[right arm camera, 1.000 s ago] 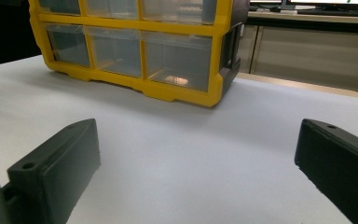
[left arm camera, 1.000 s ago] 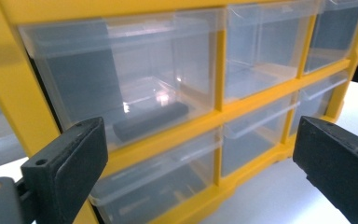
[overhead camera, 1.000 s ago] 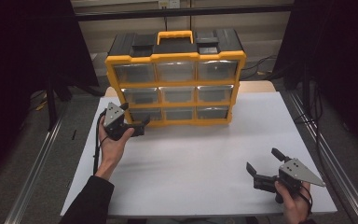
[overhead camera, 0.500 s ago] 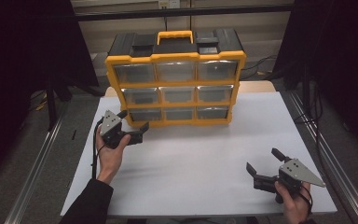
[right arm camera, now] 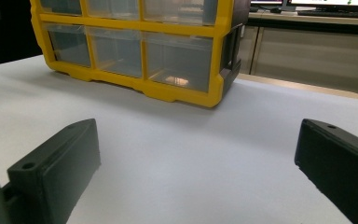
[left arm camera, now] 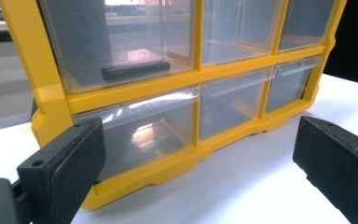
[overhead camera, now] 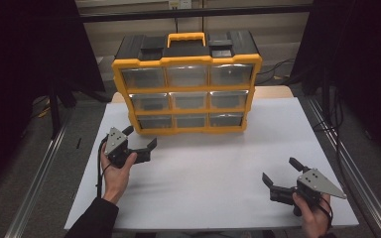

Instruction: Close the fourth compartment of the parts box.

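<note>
A yellow drawer cabinet (overhead camera: 186, 62) with a black top and nine clear drawers stands at the back of the white table (overhead camera: 213, 168). My left gripper (overhead camera: 141, 137) is open, held just in front of the cabinet's lower left corner and apart from it. In the left gripper view the open jaws frame the bottom left drawer (left arm camera: 144, 133). The drawer above it holds a flat black piece (left arm camera: 135, 70). My right gripper (overhead camera: 279, 169) is open near the table's front right, empty, pointing at the cabinet (right arm camera: 135, 51) across bare table.
Black curtains hang on both sides. Metal rails (overhead camera: 34, 178) run along the table's left and right edges. White surface lies between the two grippers and in front of the cabinet.
My left gripper has drawn back from the cabinet's lower left drawer towards the person and stays open. The right gripper has not moved.
</note>
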`<act>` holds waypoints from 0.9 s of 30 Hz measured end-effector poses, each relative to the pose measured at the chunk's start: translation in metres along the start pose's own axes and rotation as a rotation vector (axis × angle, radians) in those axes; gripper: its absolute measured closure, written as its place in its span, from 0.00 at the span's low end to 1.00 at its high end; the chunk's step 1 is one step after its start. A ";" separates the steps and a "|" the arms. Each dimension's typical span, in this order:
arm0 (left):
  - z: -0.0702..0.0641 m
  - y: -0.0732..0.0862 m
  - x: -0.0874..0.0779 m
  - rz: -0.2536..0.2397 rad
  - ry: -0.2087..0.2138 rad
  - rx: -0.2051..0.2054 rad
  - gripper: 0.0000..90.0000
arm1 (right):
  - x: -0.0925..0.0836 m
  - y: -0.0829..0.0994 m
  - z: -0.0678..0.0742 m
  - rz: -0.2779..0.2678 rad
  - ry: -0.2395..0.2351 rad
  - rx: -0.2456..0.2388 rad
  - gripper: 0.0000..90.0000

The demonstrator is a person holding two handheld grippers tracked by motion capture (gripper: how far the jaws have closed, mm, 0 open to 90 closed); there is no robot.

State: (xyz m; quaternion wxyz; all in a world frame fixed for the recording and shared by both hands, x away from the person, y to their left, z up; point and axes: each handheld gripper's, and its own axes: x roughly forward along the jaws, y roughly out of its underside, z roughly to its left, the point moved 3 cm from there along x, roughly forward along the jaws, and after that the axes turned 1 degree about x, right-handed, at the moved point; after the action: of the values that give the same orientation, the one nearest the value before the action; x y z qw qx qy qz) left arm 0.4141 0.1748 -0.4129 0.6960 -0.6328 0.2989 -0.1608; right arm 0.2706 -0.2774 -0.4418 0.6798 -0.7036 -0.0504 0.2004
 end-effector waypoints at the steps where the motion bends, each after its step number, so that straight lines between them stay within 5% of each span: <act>1: 0.000 0.000 -0.002 -0.001 0.000 0.006 0.03 | 0.000 0.000 0.000 0.000 0.000 0.000 0.00; 8: -0.003 0.005 -0.011 -0.002 -0.005 -0.032 0.03 | 0.000 0.000 0.001 -0.004 -0.002 0.001 0.00; 27: -0.007 0.010 -0.038 -0.035 -0.044 -0.050 0.03 | 0.001 0.000 0.001 -0.001 0.000 0.000 0.00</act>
State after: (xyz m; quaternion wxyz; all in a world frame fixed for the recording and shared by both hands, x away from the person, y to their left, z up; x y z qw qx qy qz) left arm 0.3786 0.1938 -0.4147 0.6833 -0.6586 0.2763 -0.1515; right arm 0.2709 -0.2766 -0.4417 0.6801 -0.7034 -0.0510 0.2000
